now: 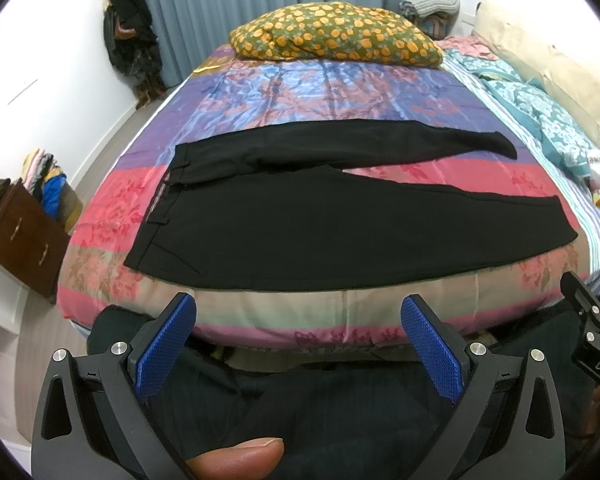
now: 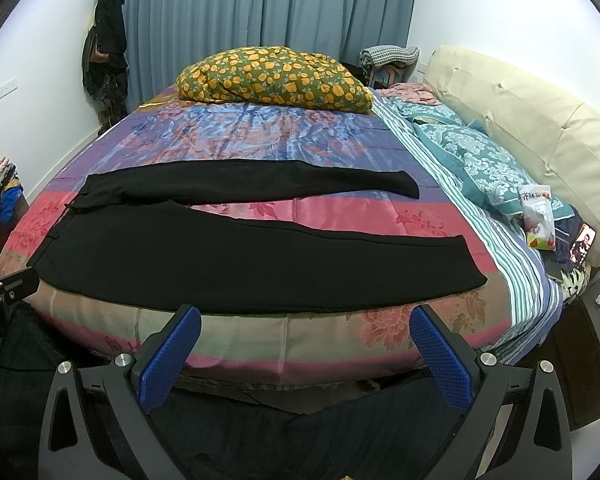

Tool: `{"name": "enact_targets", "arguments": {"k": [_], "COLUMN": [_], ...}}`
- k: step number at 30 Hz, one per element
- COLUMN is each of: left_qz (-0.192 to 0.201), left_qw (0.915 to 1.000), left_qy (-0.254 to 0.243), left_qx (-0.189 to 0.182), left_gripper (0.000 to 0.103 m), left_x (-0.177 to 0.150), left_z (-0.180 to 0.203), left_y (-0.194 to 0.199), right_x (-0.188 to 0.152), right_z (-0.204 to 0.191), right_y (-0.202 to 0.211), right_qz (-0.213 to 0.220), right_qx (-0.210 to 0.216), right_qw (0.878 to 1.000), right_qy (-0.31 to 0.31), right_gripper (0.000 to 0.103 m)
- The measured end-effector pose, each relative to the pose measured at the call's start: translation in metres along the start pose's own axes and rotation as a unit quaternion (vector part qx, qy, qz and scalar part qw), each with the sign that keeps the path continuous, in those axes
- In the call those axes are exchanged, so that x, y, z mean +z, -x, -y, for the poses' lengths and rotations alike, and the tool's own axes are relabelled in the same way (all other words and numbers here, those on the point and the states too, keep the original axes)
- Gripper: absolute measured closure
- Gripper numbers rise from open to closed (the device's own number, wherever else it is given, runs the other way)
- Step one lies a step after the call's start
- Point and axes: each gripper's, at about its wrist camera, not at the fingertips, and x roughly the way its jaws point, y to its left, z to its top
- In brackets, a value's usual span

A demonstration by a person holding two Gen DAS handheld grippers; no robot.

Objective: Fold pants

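Black pants (image 1: 340, 220) lie flat on the bed, waistband to the left, both legs spread apart toward the right. They also show in the right wrist view (image 2: 220, 256). My left gripper (image 1: 298, 306) is open and empty, held just off the bed's near edge in front of the waist half. My right gripper (image 2: 306, 314) is open and empty, held off the near edge in front of the near leg. Part of the right gripper's body (image 1: 592, 332) shows at the far right of the left wrist view.
The bed has a colourful floral quilt (image 1: 320, 88). A folded orange-flowered quilt (image 1: 336, 36) sits at its far end. Teal pillows (image 2: 480, 160), a cream headboard (image 2: 532, 128) and a snack bag (image 2: 538, 216) lie right. A brown drawer unit (image 1: 24, 240) stands left.
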Motion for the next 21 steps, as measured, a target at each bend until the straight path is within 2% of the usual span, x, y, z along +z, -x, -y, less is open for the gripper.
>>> {"name": "enact_targets", "arguments": {"k": [10,16,21], "left_qz": [-0.009,0.009,0.015], "left_qw": [0.9999,0.9999,0.9998], "left_qy": [-0.002,-0.004,-0.004], "left_qx": [-0.005,-0.012,-0.014], "left_gripper": [0.001,0.001,0.001], "left_x": [0.002,0.007,0.007], "left_z": [0.006,0.006,0.003], "left_y": [0.001,0.013,0.015], "right_x": [0.003,0.008,0.011], "right_z": [0.001,0.005,-0.002], "right_y": [-0.002,-0.012,-0.005], "right_qz": [0.002,-0.015,-0.007], "right_qx": [-0.005,-0.009,0.001], "right_qw": [1.0,0.999,1.0], "right_qy": [-0.014,-0.029,-0.022], "right_gripper": [0.0,0.0,0.0]}}
